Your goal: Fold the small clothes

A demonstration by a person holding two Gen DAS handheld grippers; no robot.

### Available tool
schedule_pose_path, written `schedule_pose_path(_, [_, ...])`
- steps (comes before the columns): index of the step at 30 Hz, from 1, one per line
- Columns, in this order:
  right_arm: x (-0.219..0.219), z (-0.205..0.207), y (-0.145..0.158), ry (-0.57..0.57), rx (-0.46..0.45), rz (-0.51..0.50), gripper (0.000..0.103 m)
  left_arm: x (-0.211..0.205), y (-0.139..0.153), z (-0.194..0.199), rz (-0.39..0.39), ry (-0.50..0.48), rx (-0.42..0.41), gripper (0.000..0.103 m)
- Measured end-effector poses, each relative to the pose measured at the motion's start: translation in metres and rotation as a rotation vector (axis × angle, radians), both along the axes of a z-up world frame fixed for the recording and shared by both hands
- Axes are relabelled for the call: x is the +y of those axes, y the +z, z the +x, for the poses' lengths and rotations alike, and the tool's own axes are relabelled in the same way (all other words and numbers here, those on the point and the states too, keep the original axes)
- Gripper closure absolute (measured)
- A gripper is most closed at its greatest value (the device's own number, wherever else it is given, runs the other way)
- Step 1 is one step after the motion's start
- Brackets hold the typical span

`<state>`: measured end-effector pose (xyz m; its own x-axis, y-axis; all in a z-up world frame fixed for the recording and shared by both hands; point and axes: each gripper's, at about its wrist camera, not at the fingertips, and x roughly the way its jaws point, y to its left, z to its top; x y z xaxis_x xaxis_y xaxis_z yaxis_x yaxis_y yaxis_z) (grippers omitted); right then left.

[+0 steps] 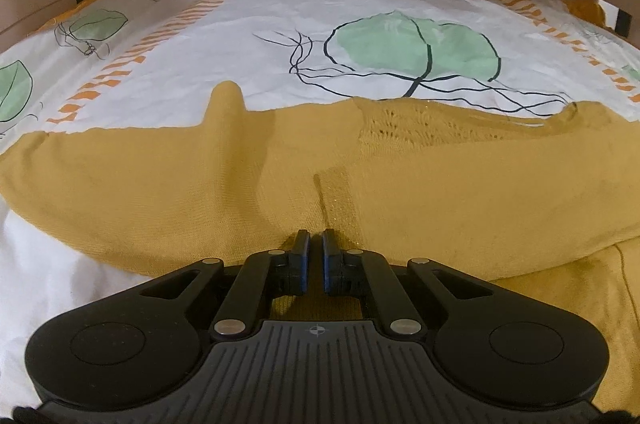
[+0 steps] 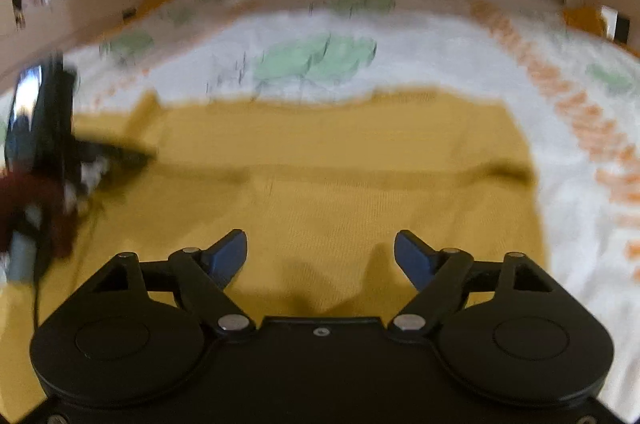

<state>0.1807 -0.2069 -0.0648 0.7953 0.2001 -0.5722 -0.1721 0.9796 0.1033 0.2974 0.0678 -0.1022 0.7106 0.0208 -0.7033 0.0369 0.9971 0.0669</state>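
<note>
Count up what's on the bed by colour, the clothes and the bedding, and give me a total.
Mustard yellow knitted garment: 1
White sheet with green leaves and orange stripes: 1
Total: 2
The left tongs are pinched on the garment; the right tongs are open above it.

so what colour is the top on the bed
Mustard yellow knit top, lying on a leaf-print sheet; sharpest in the left wrist view.
</note>
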Motion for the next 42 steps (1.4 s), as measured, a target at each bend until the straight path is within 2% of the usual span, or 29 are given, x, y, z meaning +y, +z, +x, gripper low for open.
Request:
schedule_pose_path(3, [-0.014, 0.030, 0.013, -0.037, -0.031, -0.005, 0.021, -0.001, 0.000, 0.000, 0.007, -0.002, 0.004, 0.096])
schedule_pose_path(5, [-0.024, 0.050, 0.009, -0.068, -0.024, -0.007, 0.021, 0.000, 0.000, 0.001, 0.005, -0.003, 0.007, 0.096])
schedule_pose_path(7, [-0.038, 0.070, -0.003, -0.093, 0.019, 0.009, 0.021, 0.000, 0.000, 0.001, -0.002, -0.003, 0.009, 0.096])
schedule_pose_path(10, [-0.060, 0.092, -0.033, -0.163, 0.139, 0.019, 0.021, 0.001, -0.001, 0.001, -0.007, -0.002, 0.011, 0.096])
schedule_pose_path(11, [-0.066, 0.094, -0.043, -0.189, 0.163, 0.027, 0.021, 0.001, -0.001, 0.001, -0.007, -0.002, 0.011, 0.096])
schedule_pose_path(14, [-0.073, 0.086, -0.051, -0.192, 0.102, 0.069, 0.021, 0.001, -0.001, 0.002, -0.001, -0.004, 0.012, 0.096])
schedule_pose_path(19, [-0.059, 0.093, -0.047, -0.183, 0.133, -0.019, 0.017, -0.002, 0.005, 0.005, 0.041, -0.042, 0.045, 0.096])
schedule_pose_path(21, [-0.059, 0.094, -0.037, -0.181, 0.169, -0.025, 0.017, 0.001, 0.012, 0.005, 0.025, -0.060, 0.072, 0.096])
schedule_pose_path(23, [-0.061, 0.088, -0.025, -0.181, 0.187, -0.013, 0.018, 0.012, 0.020, 0.002, -0.030, -0.059, 0.091, 0.096])
schedule_pose_path(26, [-0.063, 0.076, -0.008, -0.192, 0.185, 0.008, 0.018, 0.035, 0.035, -0.007, -0.103, -0.026, 0.072, 0.096])
schedule_pose_path(34, [-0.042, 0.062, 0.030, -0.221, 0.122, 0.032, 0.017, 0.111, 0.073, -0.019, -0.098, 0.088, -0.009, 0.096])
schedule_pose_path(42, [0.012, 0.058, 0.028, -0.202, 0.041, 0.050, 0.017, 0.190, 0.088, -0.015, -0.098, 0.247, -0.044, 0.095])
